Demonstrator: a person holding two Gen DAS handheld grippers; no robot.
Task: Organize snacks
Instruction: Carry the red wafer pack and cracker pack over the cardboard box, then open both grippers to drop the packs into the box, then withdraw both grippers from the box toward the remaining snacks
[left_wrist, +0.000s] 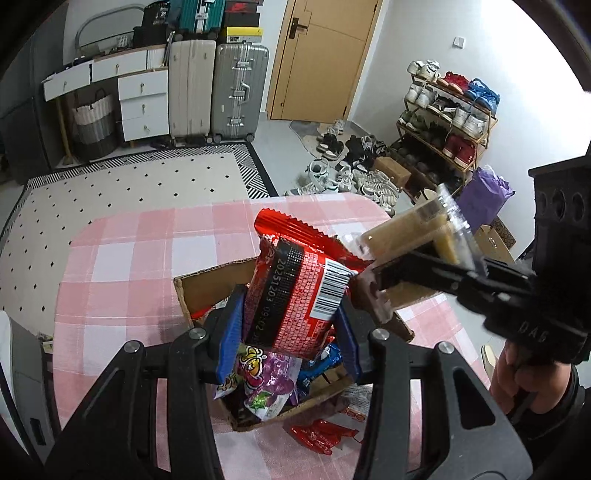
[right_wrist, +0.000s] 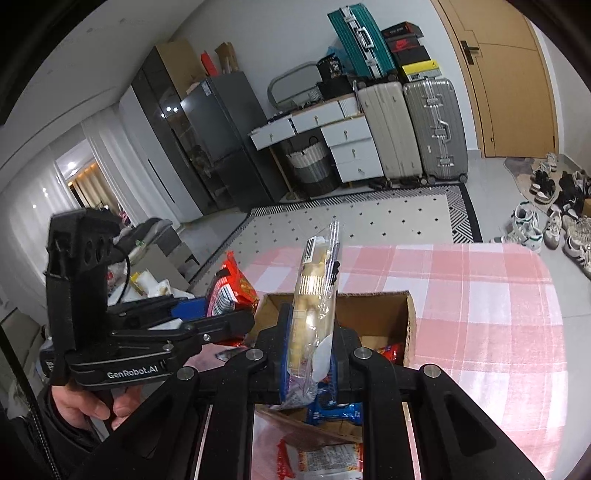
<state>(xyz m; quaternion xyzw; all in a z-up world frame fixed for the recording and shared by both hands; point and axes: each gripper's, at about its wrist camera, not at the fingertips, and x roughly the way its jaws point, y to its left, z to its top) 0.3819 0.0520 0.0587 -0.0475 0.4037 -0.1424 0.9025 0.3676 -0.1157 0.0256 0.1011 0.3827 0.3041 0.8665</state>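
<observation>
We have the left gripper (left_wrist: 290, 325) pinching a red snack bag (left_wrist: 295, 291), held upright above the open cardboard box (left_wrist: 207, 284) on the pink checked tablecloth (left_wrist: 129, 251). Our right gripper (right_wrist: 309, 354) is clamped on a clear packet of pale biscuits (right_wrist: 312, 295), also over the box. More snacks sit inside; another red packet (left_wrist: 321, 435) lies on the cloth beside it.

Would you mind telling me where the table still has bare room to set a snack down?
The pink checked tablecloth is bare on the door side of the cardboard box and beyond it, toward the rug. It is crowded inside the box and along its near edge, where a red packet lies.
</observation>
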